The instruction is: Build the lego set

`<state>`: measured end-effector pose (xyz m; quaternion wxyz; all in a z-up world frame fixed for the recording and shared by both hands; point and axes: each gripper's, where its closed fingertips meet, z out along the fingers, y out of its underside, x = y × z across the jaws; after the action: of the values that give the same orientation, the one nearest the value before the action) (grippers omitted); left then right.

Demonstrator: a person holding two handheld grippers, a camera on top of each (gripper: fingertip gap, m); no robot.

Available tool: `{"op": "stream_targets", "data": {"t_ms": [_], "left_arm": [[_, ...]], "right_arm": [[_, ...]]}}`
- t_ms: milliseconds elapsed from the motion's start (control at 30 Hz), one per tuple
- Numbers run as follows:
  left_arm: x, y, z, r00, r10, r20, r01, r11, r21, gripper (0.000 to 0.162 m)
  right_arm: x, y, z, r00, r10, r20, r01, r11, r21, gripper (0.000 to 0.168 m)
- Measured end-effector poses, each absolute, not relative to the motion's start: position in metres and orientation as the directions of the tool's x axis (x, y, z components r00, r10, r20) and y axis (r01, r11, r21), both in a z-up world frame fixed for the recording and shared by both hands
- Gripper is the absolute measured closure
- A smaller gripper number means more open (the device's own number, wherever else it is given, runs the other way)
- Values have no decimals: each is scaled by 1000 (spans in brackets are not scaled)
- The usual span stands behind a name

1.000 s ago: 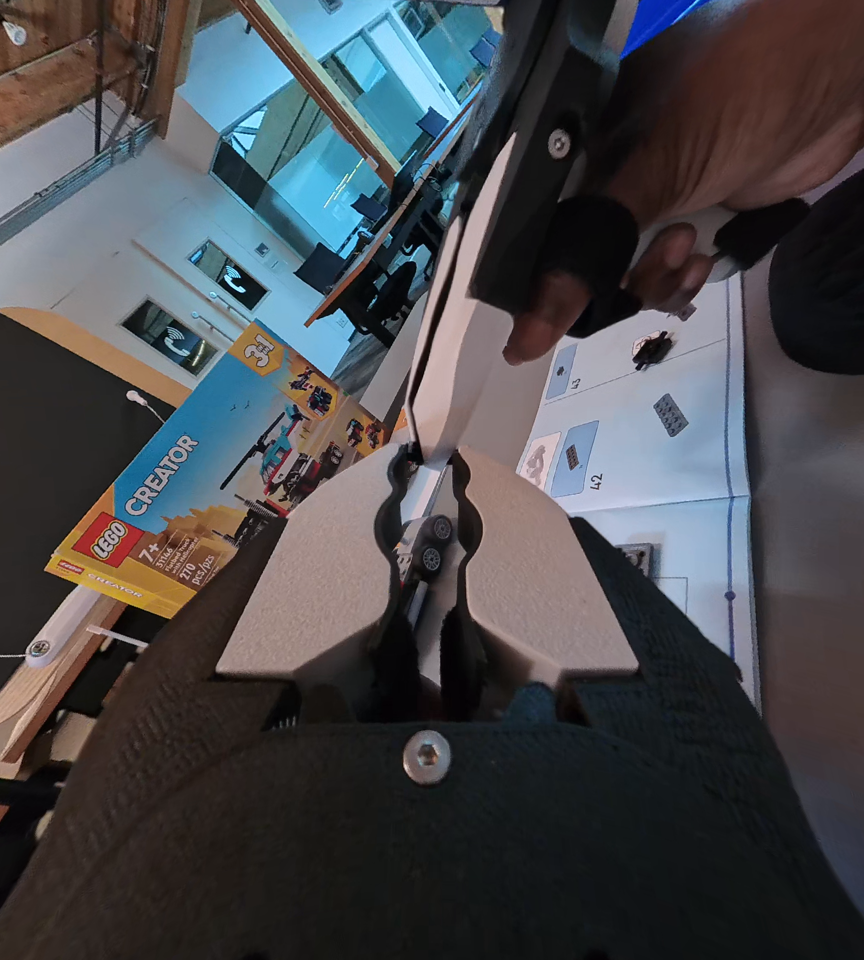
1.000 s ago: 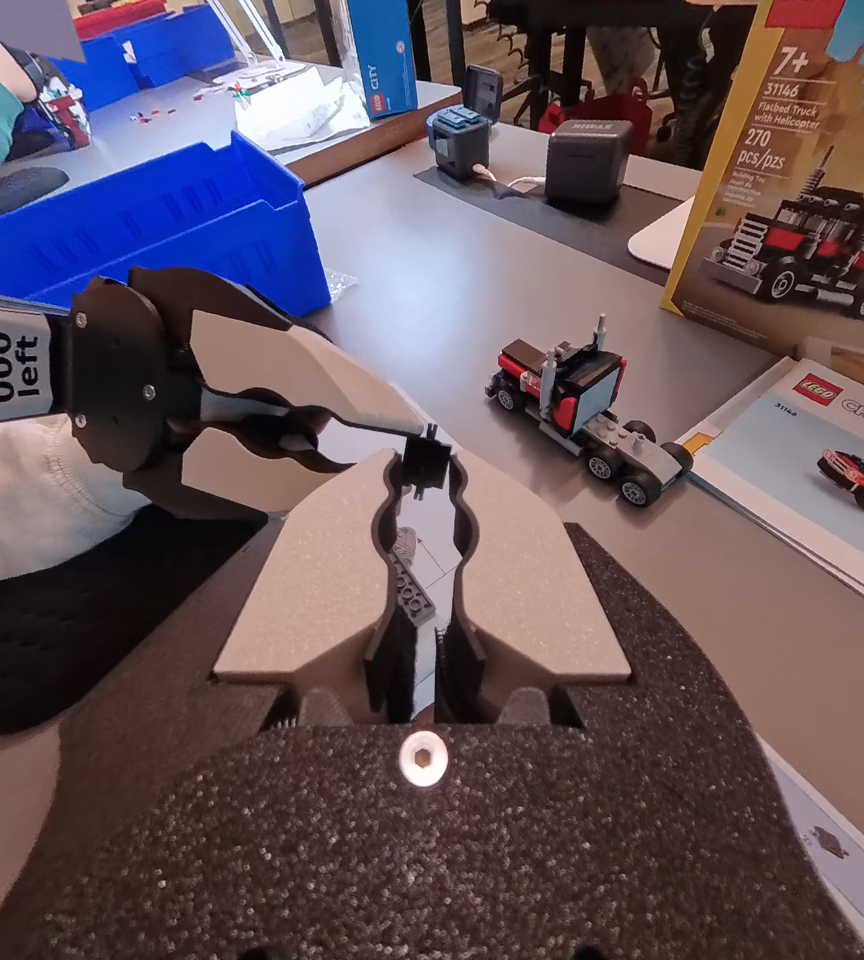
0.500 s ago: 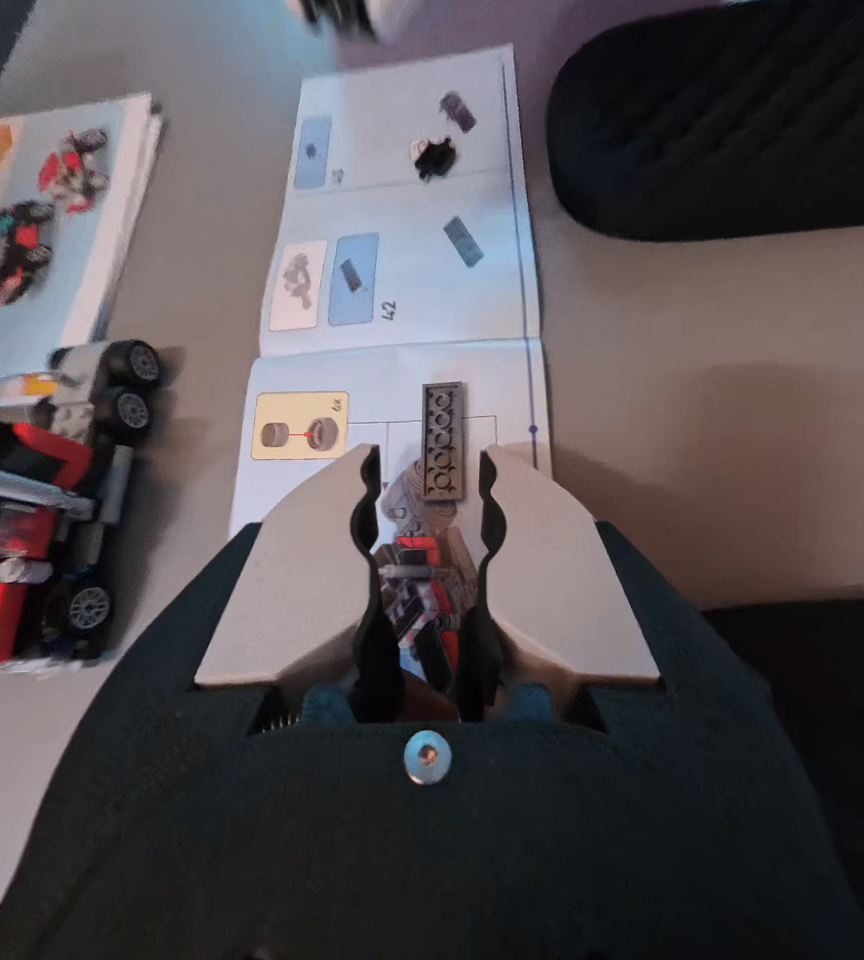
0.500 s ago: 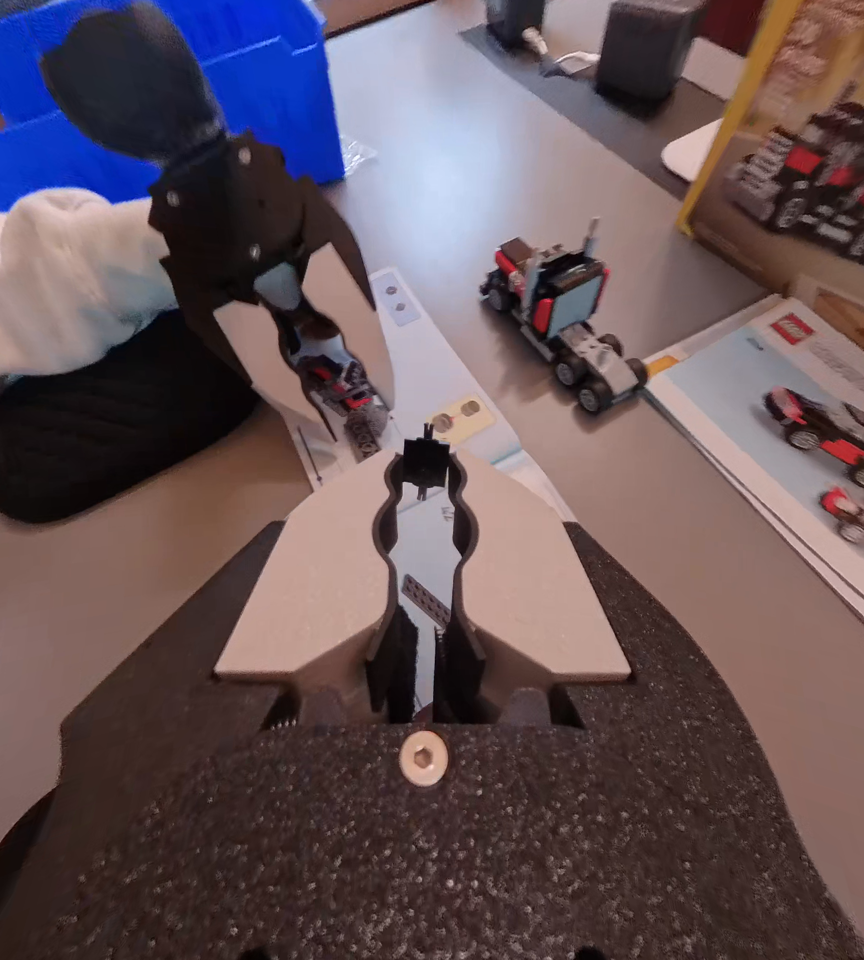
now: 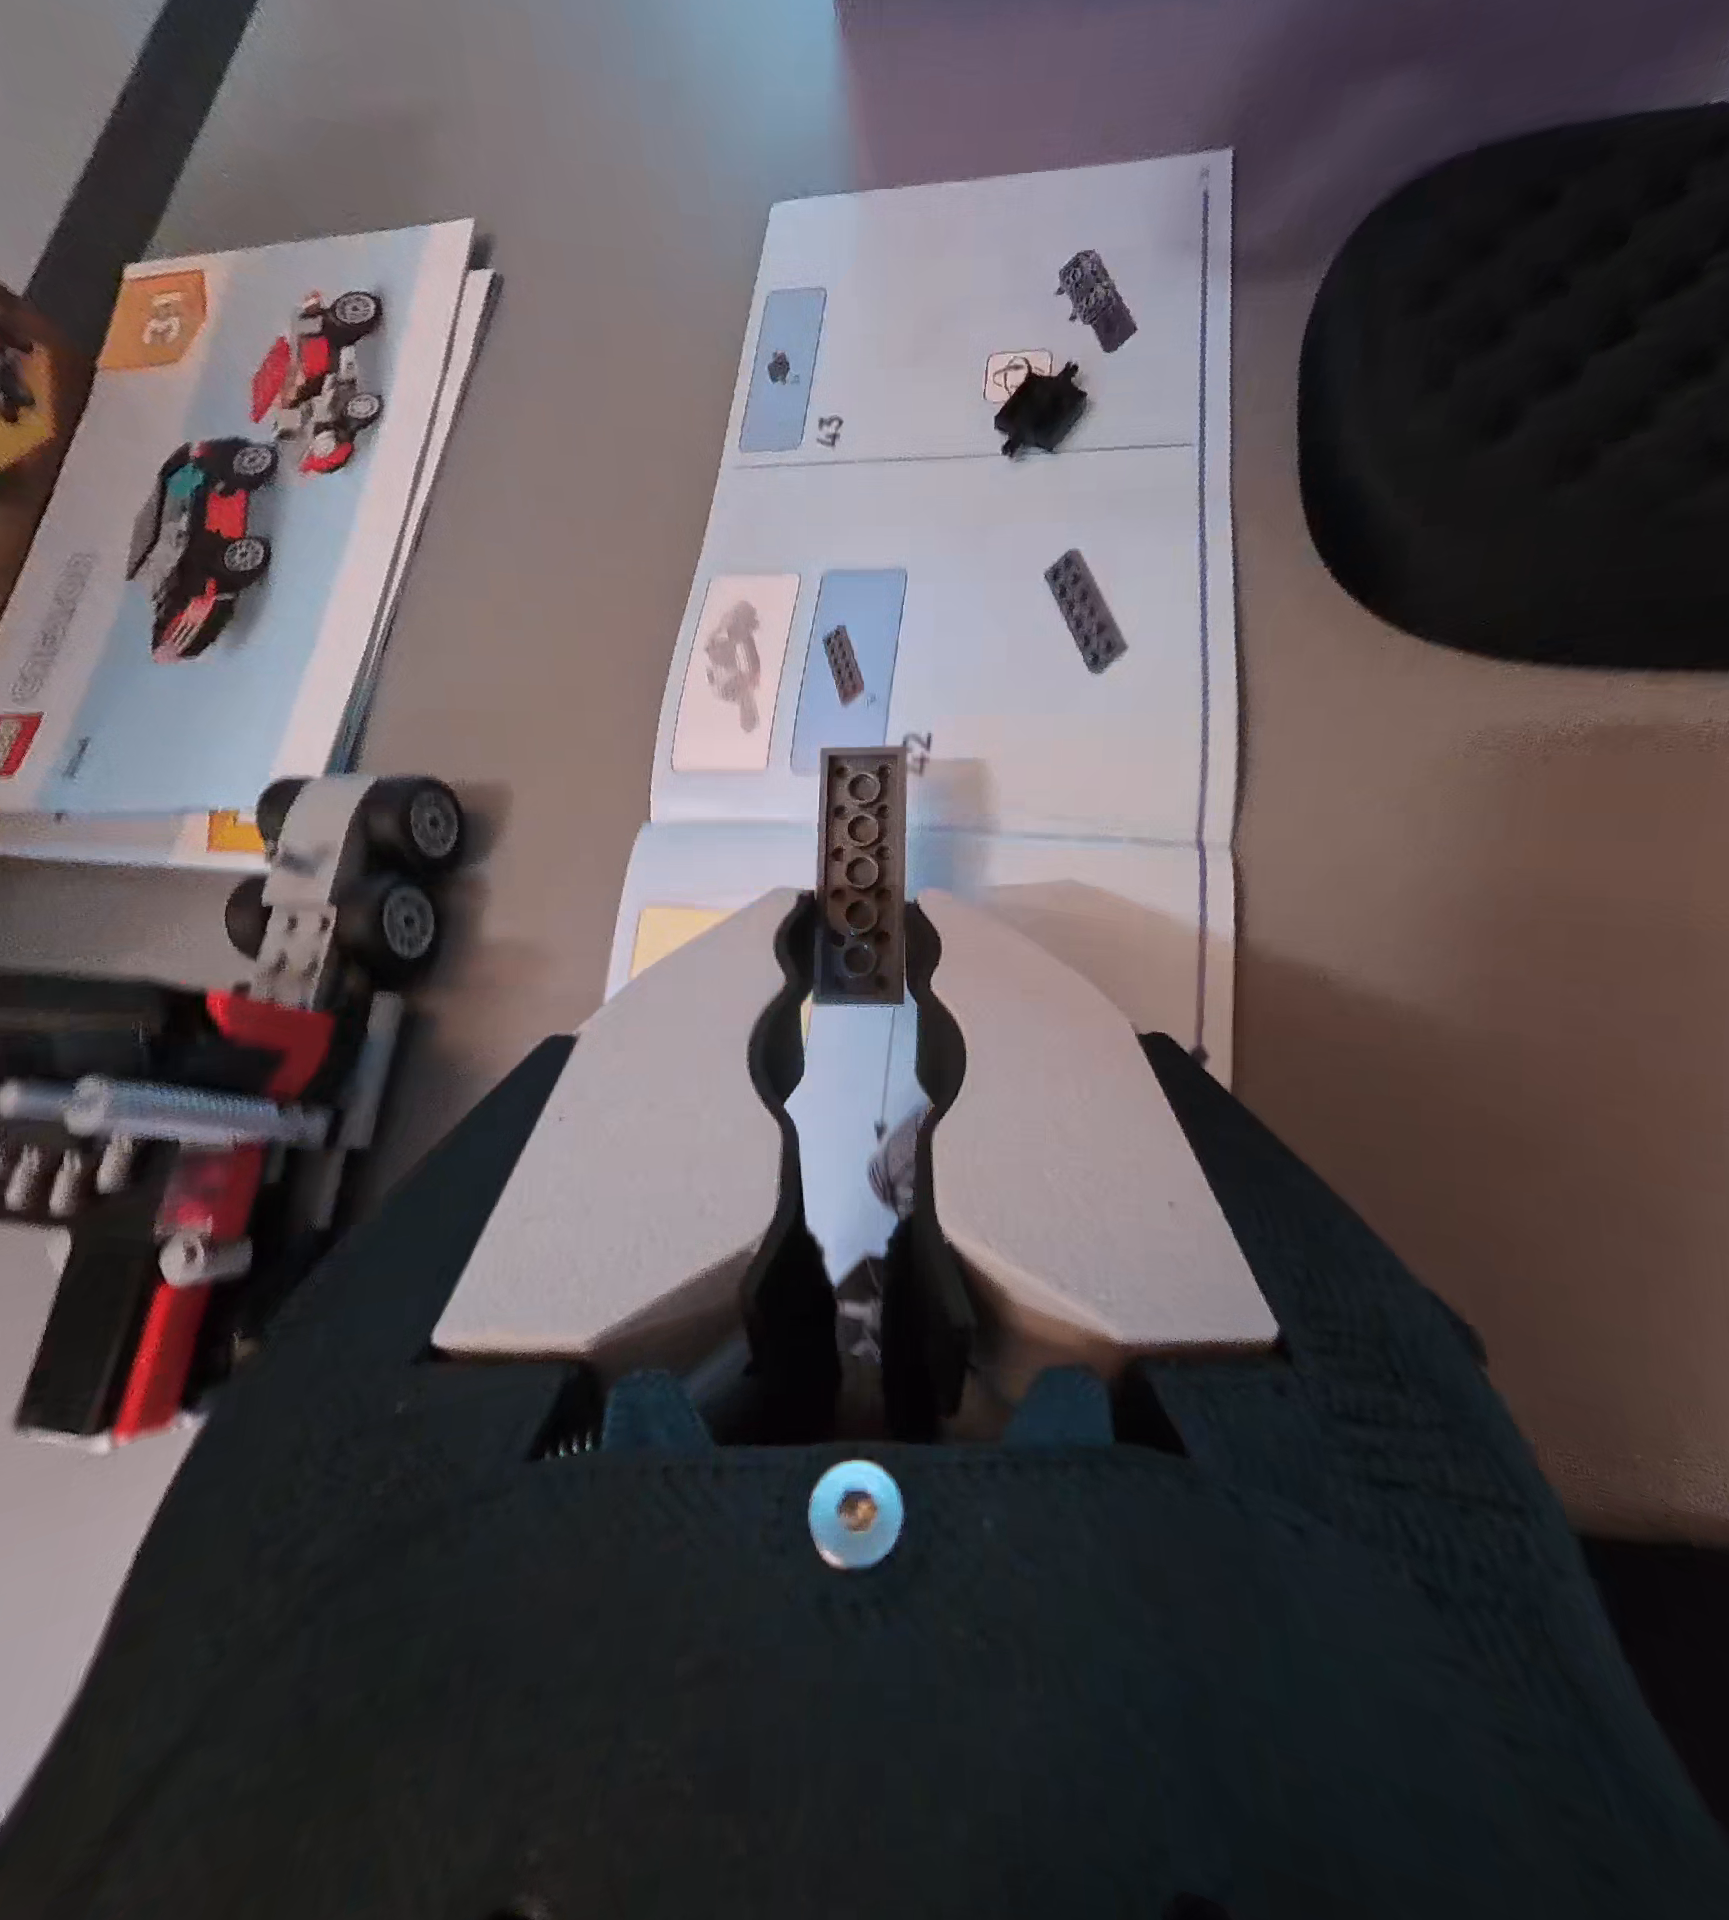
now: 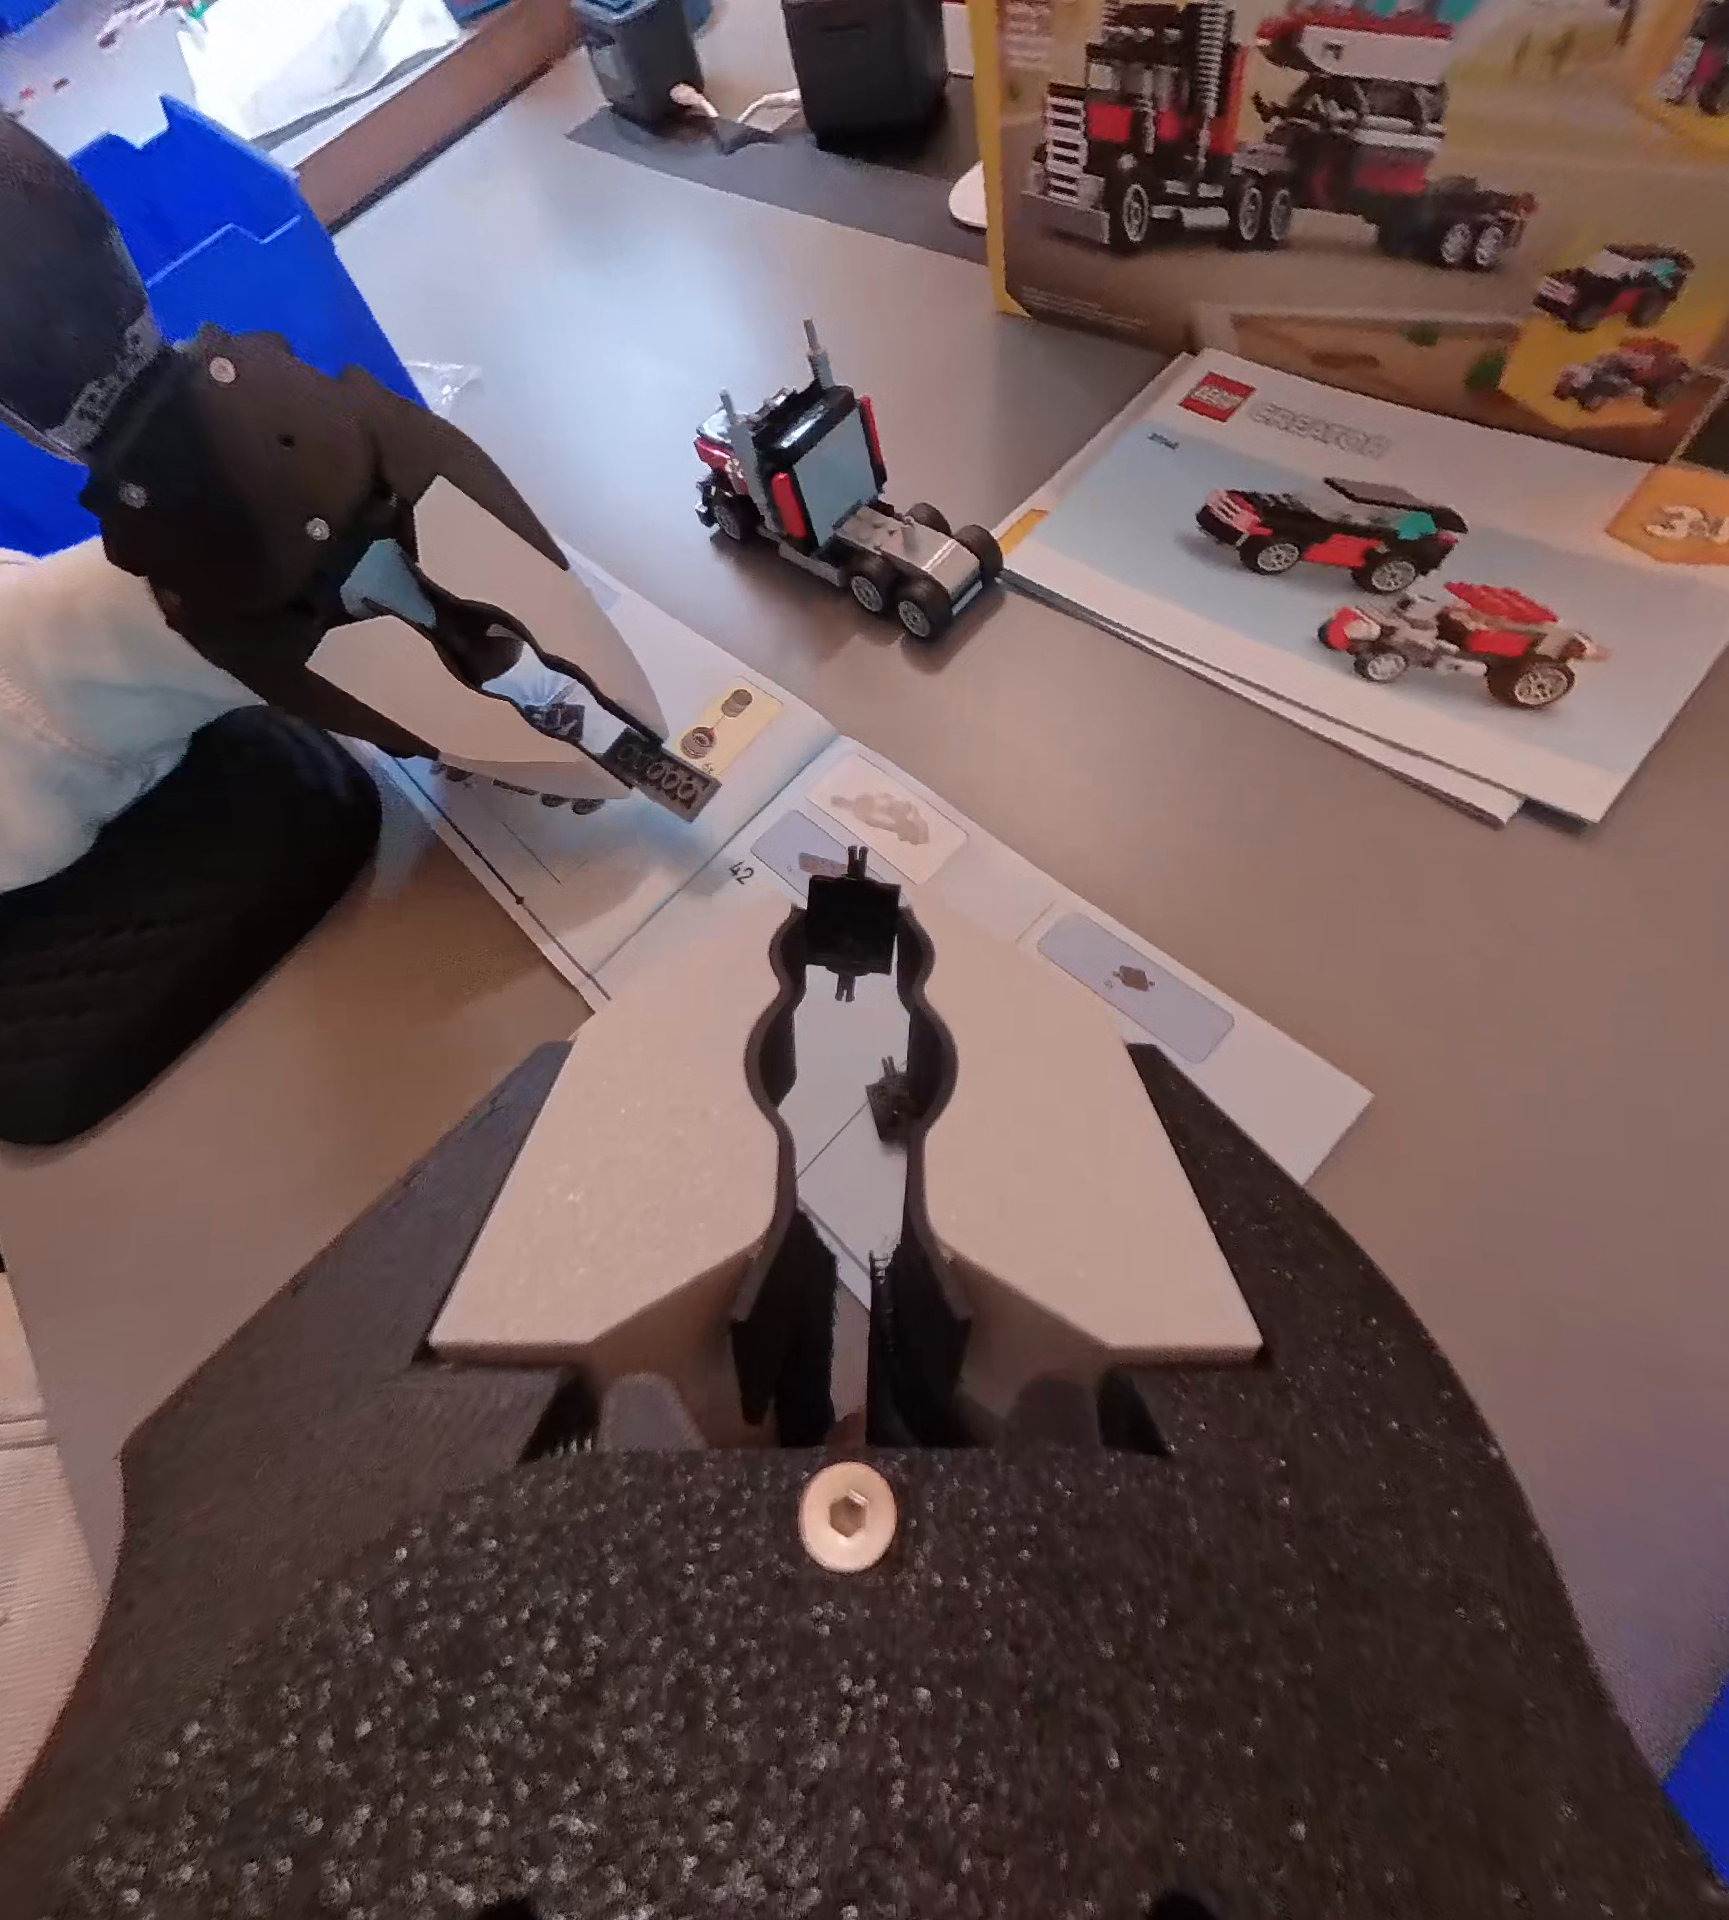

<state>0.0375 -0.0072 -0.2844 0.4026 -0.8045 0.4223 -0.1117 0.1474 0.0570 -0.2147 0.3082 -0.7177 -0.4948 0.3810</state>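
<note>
My left gripper (image 5: 860,930) is shut on one end of a long dark grey plate (image 5: 862,862), which sticks out past the fingertips just over the open instruction booklet (image 5: 995,644). The right wrist view shows the same grasp, with the left gripper (image 6: 636,743) holding the plate (image 6: 671,781). My right gripper (image 6: 849,930) is shut on a small black piece with pins (image 6: 847,923), above the booklet (image 6: 1078,914). A second small black piece (image 5: 1036,410) lies on the booklet's far page. The built red, black and grey truck cab (image 6: 839,520) stands on the table; the left wrist view shows it at the left (image 5: 216,1060).
Closed booklets (image 6: 1411,603) lie beside the set's box (image 6: 1359,156) at the right. A blue bin (image 6: 216,260) stands at the back left. A black padded rest (image 5: 1587,395) lies beside the booklet, and a person's pale sleeve (image 6: 29,675) rests on it. Across from one pair of fingers to the other is roughly 15 centimeters. My right tips are roughly 12 centimeters from the black padded rest (image 5: 1587,395).
The left gripper swung down from beside the right gripper, opened over the grey plate on the booklet, then shut on it. The right gripper kept its black piece and drew back a little.
</note>
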Motion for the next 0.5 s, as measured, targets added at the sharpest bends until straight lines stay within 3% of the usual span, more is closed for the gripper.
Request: {"op": "stream_targets", "data": {"t_ms": [167,500], "left_arm": [[53,20,-294,617,-776,-132,-639,-395,-660,145],[81,19,-304,643,-762,-78,-587,-425,-689,145]], "right_arm": [[155,62,-222,260,916,-307,427,-394,-814,152],[153,59,-239,255,878,-406,395,-477,-785,152]]}}
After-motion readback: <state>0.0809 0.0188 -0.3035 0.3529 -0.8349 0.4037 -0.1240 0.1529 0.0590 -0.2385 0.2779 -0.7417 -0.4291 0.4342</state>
